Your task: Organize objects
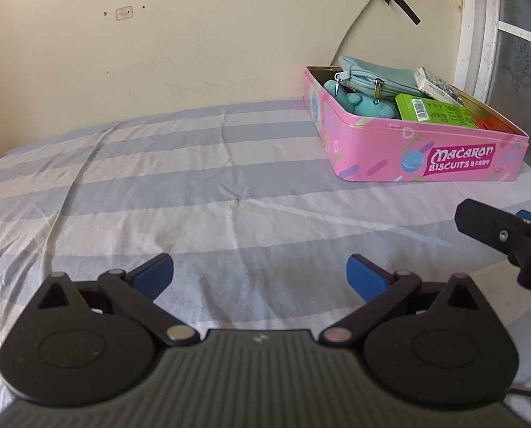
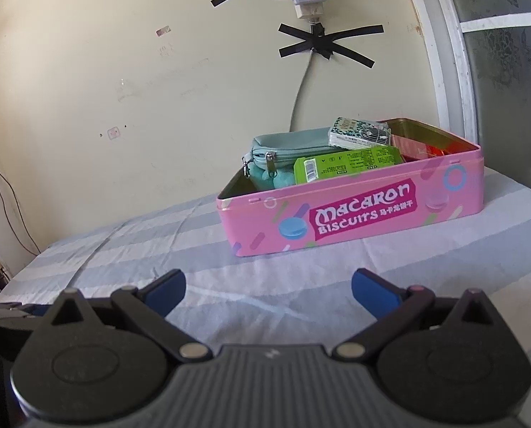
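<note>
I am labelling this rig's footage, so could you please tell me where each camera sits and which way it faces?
Left wrist: on the left gripper, jaws open, facing across the striped bed toward the wall; the right gripper and a bit of hand show at the right edge.
Right wrist: on the right gripper, jaws open, facing the pink biscuit tin head-on.
Shared: the tin, its green box, the bed.

Pink tin (image 2: pixel 354 221) on blue-and-white striped sheet (image 2: pixel 265 285)
</note>
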`<move>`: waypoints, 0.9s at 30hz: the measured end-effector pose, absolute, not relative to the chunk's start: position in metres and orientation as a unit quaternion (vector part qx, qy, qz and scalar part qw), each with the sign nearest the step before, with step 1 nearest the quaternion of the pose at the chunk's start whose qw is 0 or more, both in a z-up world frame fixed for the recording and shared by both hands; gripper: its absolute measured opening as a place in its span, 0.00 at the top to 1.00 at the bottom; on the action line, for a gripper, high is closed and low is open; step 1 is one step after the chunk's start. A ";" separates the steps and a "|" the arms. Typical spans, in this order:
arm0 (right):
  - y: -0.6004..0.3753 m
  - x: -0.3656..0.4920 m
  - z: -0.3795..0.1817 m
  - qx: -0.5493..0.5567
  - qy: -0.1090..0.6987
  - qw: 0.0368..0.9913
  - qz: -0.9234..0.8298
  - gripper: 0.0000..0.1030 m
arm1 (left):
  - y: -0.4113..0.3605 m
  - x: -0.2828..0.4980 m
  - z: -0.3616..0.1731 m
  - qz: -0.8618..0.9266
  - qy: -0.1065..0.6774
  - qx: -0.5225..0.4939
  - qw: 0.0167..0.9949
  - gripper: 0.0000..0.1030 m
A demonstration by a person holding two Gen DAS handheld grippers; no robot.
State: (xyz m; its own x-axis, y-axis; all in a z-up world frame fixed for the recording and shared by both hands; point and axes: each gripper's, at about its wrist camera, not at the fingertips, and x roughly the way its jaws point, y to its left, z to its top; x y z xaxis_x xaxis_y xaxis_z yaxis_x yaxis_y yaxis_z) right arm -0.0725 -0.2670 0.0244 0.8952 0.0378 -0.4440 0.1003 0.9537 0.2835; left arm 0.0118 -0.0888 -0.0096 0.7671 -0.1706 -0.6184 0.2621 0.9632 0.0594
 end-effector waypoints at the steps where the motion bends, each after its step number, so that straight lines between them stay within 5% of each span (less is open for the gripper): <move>1: -0.268 -0.072 0.024 0.152 0.229 0.961 -0.016 0.00 | -0.090 0.012 -0.010 -0.115 0.322 0.073 0.937 0.00; 27: -0.278 -0.068 0.017 0.172 0.238 0.956 -0.014 0.00 | -0.102 0.017 -0.017 -0.121 0.336 0.086 0.930 0.00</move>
